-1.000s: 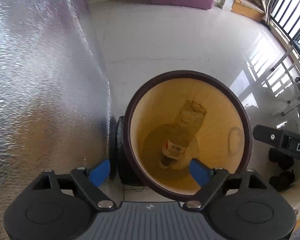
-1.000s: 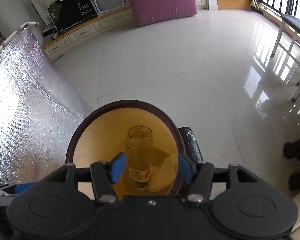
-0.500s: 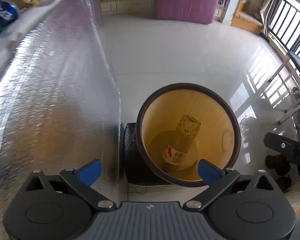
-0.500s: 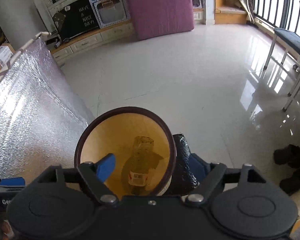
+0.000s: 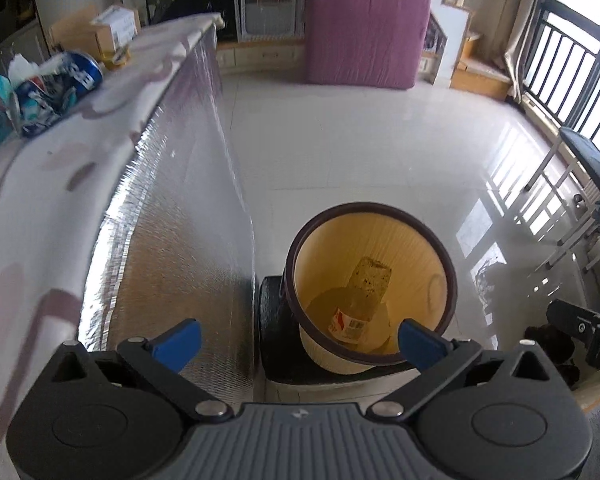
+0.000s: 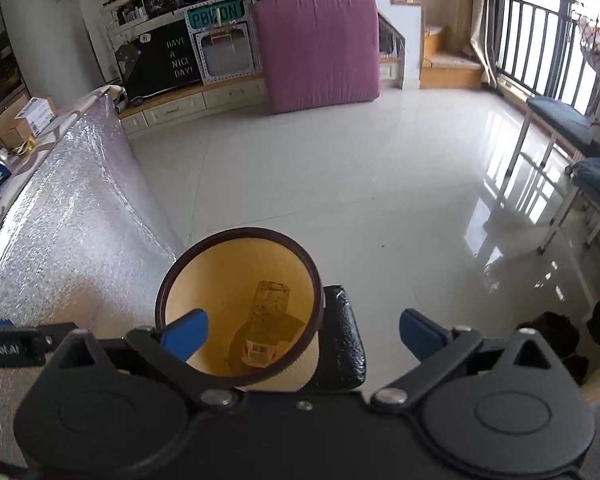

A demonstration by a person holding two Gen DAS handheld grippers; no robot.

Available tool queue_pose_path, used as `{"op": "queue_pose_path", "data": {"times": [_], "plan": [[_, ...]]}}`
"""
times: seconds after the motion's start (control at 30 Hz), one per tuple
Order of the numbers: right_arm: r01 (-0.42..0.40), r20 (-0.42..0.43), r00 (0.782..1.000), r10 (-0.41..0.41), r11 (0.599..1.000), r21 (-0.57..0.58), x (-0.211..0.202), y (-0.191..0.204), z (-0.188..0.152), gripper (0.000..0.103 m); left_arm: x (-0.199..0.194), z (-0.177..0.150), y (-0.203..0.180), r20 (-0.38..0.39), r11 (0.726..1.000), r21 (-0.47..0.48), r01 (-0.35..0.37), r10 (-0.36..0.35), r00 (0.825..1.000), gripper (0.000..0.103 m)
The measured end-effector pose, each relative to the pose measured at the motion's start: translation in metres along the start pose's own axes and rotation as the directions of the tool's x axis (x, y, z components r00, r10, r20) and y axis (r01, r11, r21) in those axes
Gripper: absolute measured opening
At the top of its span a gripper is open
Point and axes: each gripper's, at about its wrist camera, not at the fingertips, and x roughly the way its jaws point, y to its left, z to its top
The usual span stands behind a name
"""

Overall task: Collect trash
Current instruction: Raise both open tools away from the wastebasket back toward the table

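You have lifted both grippers, left (image 5: 298, 338) and right (image 6: 304, 332), away from the bin (image 5: 436, 246); both are released, empty. The bottle (image 5: 360, 300) lies inside it. Crushed cans (image 5: 60, 88) sit on the table (image 5: 56, 200) left; open floor (image 6: 340, 168) ahead.

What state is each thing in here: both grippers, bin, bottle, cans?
Left gripper: open, empty.
Right gripper: open, empty.
Bin: upright on floor, no lid.
Bottle: inside bin, tilted, leaning on wall.
Cans: crushed, lying on table.
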Motion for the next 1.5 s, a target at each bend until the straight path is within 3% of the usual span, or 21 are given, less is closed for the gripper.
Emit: {"op": "queue_pose_path", "data": {"times": [0.47,0.77,1.13,1.5], "plan": [[-0.024,0.117,0.993,0.027,0.999,-0.034,-0.072,0.004,-0.018,0.103,-0.066,-0.022,-0.001,0.133,0.998,0.045,0.042,-0.047,0.990,0.103],[-0.025,0.206,0.978,0.034,0.999,-0.048,-0.114,0.010,-0.031,0.103,-0.103,-0.038,0.014,0.225,0.996,0.048,0.069,-0.078,0.971,0.103],[-0.058,0.322,0.943,0.083,0.995,-0.085,-0.146,0.027,-0.054,0.103,-0.155,-0.063,0.045,0.378,0.997,0.055,0.048,-0.065,0.924,0.103],[-0.188,0.402,0.881,0.250,0.964,-0.189,-0.166,0.079,-0.058,0.103,-0.185,-0.070,0.106,0.491,1.000,-0.024,0.008,0.005,0.871,0.103]]}}
